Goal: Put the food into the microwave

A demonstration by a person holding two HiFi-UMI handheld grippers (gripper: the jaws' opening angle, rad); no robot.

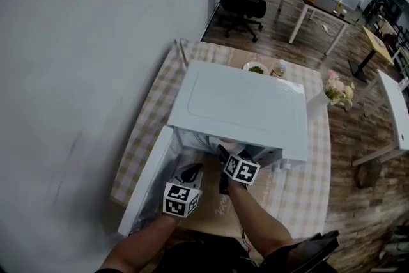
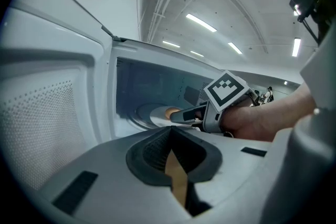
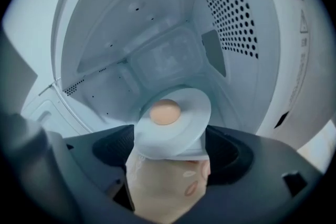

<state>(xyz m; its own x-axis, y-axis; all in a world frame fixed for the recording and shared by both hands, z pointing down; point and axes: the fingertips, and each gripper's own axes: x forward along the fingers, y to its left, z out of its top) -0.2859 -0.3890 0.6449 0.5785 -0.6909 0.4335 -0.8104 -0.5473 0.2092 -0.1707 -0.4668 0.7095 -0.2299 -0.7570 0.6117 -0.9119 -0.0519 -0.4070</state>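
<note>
A white microwave (image 1: 243, 105) stands on the checked table with its door (image 1: 150, 176) swung open to the left. Inside lies a pale round plate (image 3: 176, 126) carrying a tan bun-like piece of food (image 3: 165, 112). My right gripper (image 3: 170, 153) reaches into the cavity, open, its jaws wide on either side of the plate's near rim without pressing it. The left gripper view shows the same plate (image 2: 155, 114) and the right gripper (image 2: 190, 114) from the side. My left gripper (image 2: 176, 168) hangs before the opening beside the door, shut with nothing in it.
Behind the microwave sit a small plate of greens (image 1: 255, 68) and a cup (image 1: 280, 67). A vase of flowers (image 1: 337, 91) stands at the table's right edge. The white wall runs along the left. Chairs and desks fill the room beyond.
</note>
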